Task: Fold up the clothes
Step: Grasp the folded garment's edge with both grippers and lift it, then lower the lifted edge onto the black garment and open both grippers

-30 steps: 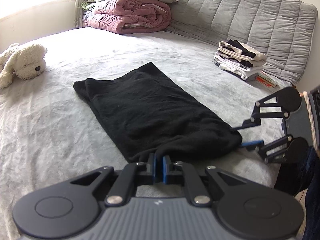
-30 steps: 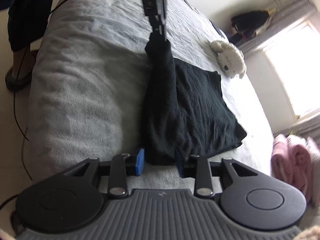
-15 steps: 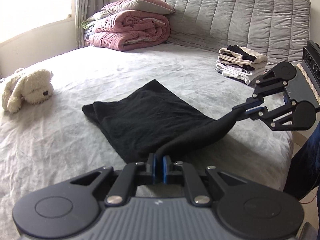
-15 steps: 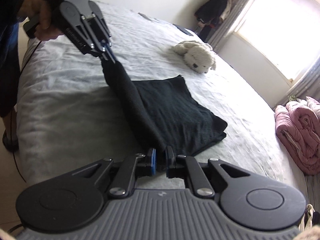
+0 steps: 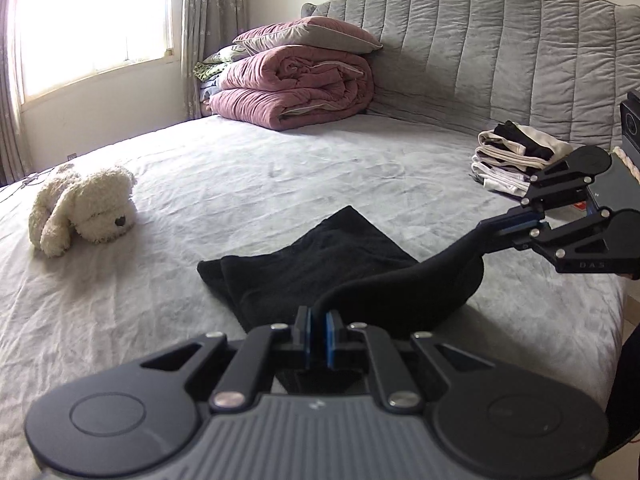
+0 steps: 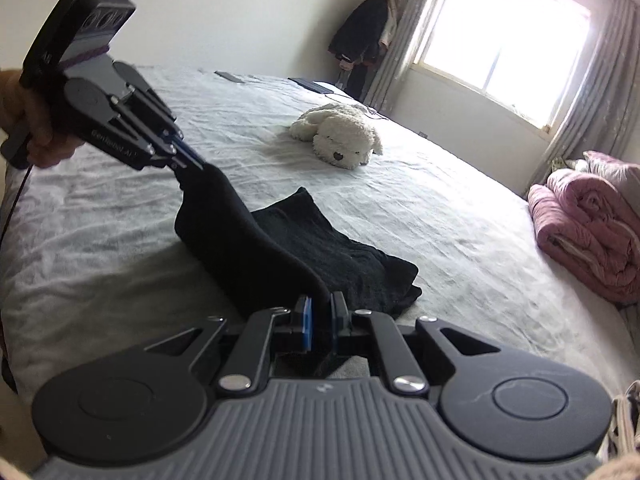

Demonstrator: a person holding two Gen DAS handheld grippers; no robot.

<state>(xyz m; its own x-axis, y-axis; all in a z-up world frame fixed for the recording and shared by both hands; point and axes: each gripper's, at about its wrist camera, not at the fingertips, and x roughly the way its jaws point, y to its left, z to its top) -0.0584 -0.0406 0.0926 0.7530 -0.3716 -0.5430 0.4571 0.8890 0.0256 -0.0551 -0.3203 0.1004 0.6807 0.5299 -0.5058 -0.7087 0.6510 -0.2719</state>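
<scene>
- Black knit garment (image 5: 320, 264) lies partly on the grey bedsheet (image 5: 240, 176); my left gripper (image 5: 318, 330) and right gripper (image 6: 319, 322) each pinch a corner of its raised near edge.
- If either pinch is shallow, that corner could slip out.
- Uneven lifting could skew the fold.
- Dragging could bunch the layers still lying flat.

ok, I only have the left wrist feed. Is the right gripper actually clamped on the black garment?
Observer: Yes. The right wrist view shows the right gripper shut on the black garment, with fabric between its pads.
Operator: Anything lying further back?
Observer: A flat dark device lies on the bed beyond the plush dog.
Operator: And my side?
Observer: A bare hand holds the left gripper raised, pinching the garment's other end.
</scene>
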